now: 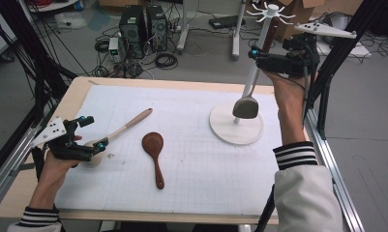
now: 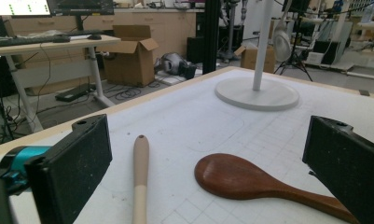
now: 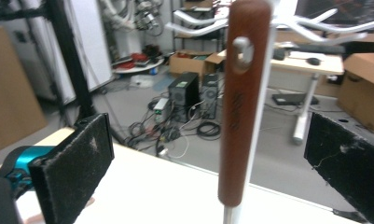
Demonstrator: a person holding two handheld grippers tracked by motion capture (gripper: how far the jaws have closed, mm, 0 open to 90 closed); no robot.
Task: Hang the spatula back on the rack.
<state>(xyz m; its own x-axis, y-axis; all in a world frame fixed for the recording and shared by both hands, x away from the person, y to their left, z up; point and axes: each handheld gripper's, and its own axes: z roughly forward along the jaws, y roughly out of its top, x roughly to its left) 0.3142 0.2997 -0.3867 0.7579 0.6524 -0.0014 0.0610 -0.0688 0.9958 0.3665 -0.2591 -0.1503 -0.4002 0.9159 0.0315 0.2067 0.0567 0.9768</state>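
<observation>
Hanging on rack (image 1: 271, 10), spatula (image 3: 243, 100) — stiff, light wood; take brown handle mid-length. Right gripper (image 3: 208, 158) apart around it, left gripper (image 2: 205, 170) apart, empty.

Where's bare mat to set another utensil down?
Free: the near strip of the mat below the dark spoon, and the stretch between that spoon and the rack base. Also the far-left corner beyond the pale spoon. Crowded: around the left claw and the rack.
</observation>
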